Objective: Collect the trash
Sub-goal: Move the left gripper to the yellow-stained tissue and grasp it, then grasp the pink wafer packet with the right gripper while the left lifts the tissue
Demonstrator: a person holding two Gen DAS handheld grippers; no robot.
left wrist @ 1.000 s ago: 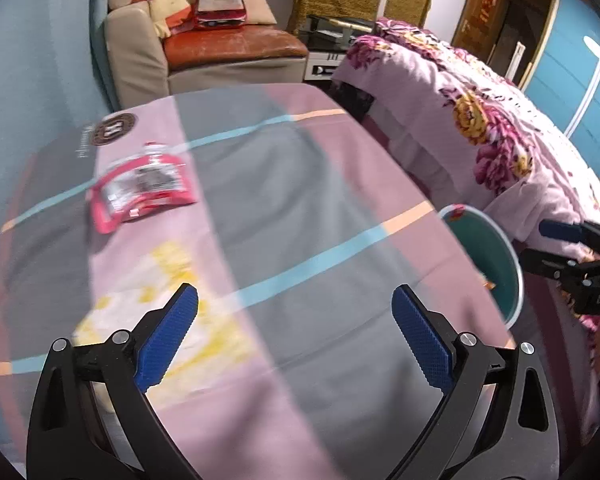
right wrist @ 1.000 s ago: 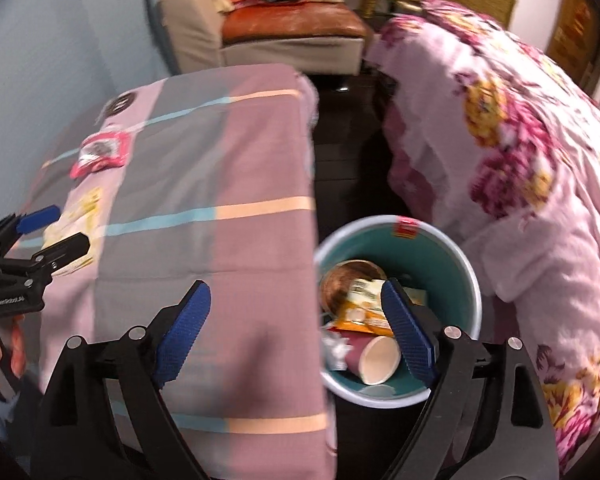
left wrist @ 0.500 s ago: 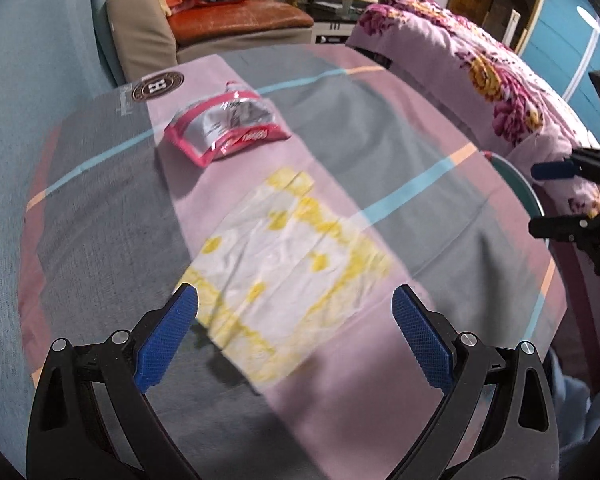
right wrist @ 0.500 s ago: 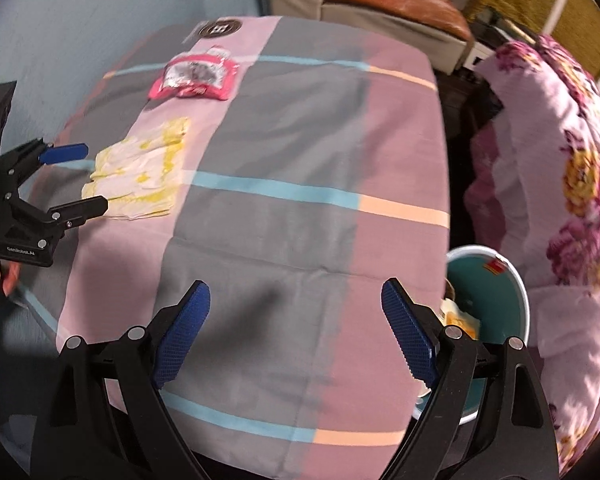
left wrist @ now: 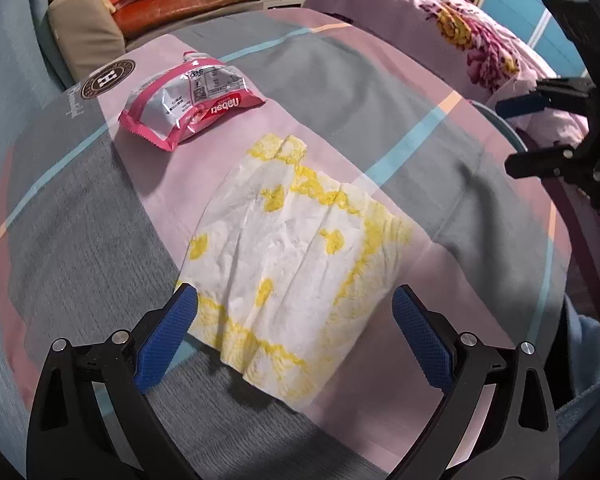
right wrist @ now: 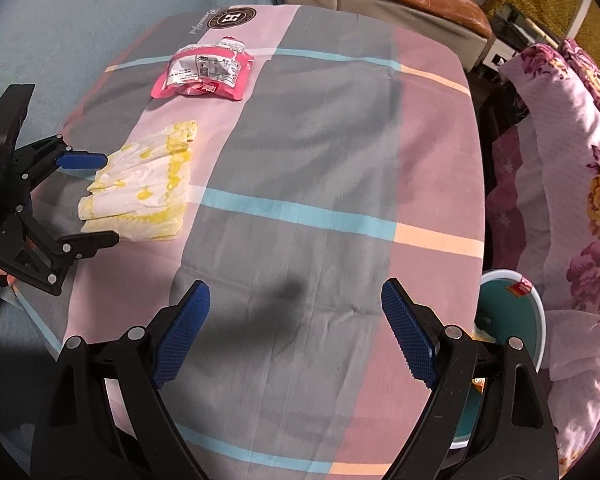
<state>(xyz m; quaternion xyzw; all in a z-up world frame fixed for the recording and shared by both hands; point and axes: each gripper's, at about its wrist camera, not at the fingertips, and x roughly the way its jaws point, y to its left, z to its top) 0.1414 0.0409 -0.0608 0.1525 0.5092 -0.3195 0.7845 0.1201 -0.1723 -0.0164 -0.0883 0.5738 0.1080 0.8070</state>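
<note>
left claw [left wrist: 295, 332] now straddles yellow napkin [left wrist: 296, 252]

- The tablecloth [right wrist: 312, 168] is matt woven cloth in grey, pink and blue checks, slightly creased.
- On the tablecloth, the white-and-yellow wrapper [left wrist: 296, 252] looks like thin, crinkled paper, dull.
- Beyond it on the tablecloth, the pink pouch [left wrist: 192, 100] is glossy plastic film with a silvery, shiny face.
- The left gripper [left wrist: 296, 332] is matt black plastic with 2 blue, rough-textured pads and small metal screws.
- Off the tablecloth's edge, the teal bin [right wrist: 536, 312] looks like smooth plastic.
</note>
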